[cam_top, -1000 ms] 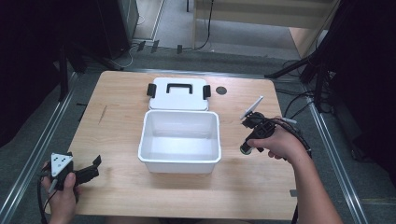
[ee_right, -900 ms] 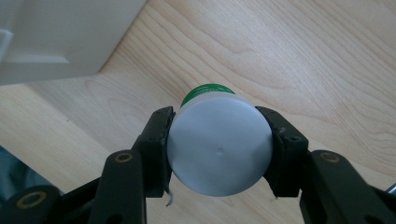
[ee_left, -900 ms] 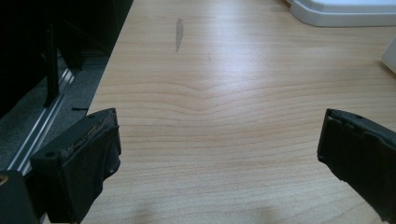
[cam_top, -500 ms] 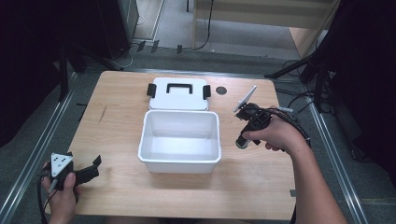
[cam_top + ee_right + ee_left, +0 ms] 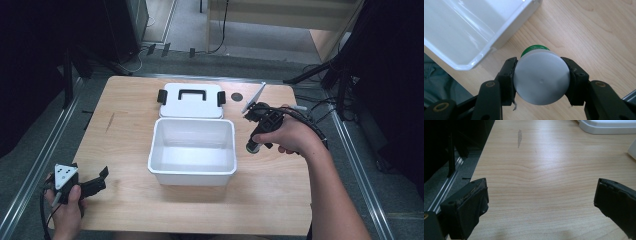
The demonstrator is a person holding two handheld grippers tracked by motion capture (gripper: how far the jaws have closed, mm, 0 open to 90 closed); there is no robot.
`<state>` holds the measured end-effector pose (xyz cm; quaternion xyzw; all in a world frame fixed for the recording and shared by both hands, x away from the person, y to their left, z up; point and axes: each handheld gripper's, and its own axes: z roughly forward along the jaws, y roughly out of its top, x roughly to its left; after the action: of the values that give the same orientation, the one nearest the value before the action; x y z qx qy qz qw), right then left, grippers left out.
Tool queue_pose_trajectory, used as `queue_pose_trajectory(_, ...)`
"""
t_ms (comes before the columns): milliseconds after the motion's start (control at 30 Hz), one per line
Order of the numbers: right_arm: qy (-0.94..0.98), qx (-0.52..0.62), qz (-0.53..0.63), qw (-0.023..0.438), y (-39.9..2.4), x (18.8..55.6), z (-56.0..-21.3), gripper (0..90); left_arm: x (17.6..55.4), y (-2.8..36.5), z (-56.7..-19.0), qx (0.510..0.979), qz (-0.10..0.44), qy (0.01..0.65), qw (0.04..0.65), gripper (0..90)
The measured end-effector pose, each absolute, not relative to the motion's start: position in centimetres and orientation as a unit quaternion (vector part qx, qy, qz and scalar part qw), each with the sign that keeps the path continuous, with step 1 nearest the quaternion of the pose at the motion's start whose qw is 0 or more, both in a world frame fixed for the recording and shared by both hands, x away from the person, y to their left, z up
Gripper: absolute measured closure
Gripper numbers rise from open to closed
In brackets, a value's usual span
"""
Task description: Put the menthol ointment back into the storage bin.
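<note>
Table (image 5: 130, 125): pale wood, a grey smear toward its left side.
Box (image 5: 192, 176): white, open, mid-table.
Lid (image 5: 191, 102): flat just behind the box, black handle and clips.
Right gripper (image 5: 541, 83): jaws clamped on a bottle (image 5: 541, 80), white base toward the camera, green cap beyond, just right of the box.
Left gripper (image 5: 541, 202): near-left corner, jaws spread wide over bare wood.

The right gripper (image 5: 541, 81) has its two black fingers (image 5: 507, 80) closed on either side of a small round bottle (image 5: 541, 80), seen end-on: a pale grey base toward the camera and a green cap (image 5: 534, 48) beyond. Below lies the wooden counter (image 5: 594, 37). The empty white bin (image 5: 471, 32) sits at upper left, its corner just beside the bottle.
</note>
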<state>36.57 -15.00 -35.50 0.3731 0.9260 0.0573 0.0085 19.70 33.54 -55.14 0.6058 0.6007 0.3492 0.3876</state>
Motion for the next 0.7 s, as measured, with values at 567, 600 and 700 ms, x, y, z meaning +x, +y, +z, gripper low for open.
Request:
queue_pose_trajectory(567, 0.937, 0.343, 0.068, 0.015, -11.3, 36.6, -33.3, 51.6, 19.7, 33.6, -55.1, 0.605, 0.348, 0.602, 0.387, 0.1)
queue_pose_trajectory(600, 0.937, 0.342, 0.066, 0.016, -11.2, 36.6, -33.3, 51.6, 19.7, 33.6, -55.1, 0.605, 0.348, 0.602, 0.387, 0.1)
queue_pose_trajectory(700, 0.939, 0.337, 0.064, 0.014, -10.6, 36.6, -33.5, 51.6, 19.7, 33.6, -55.1, 0.606, 0.347, 0.602, 0.387, 0.1)
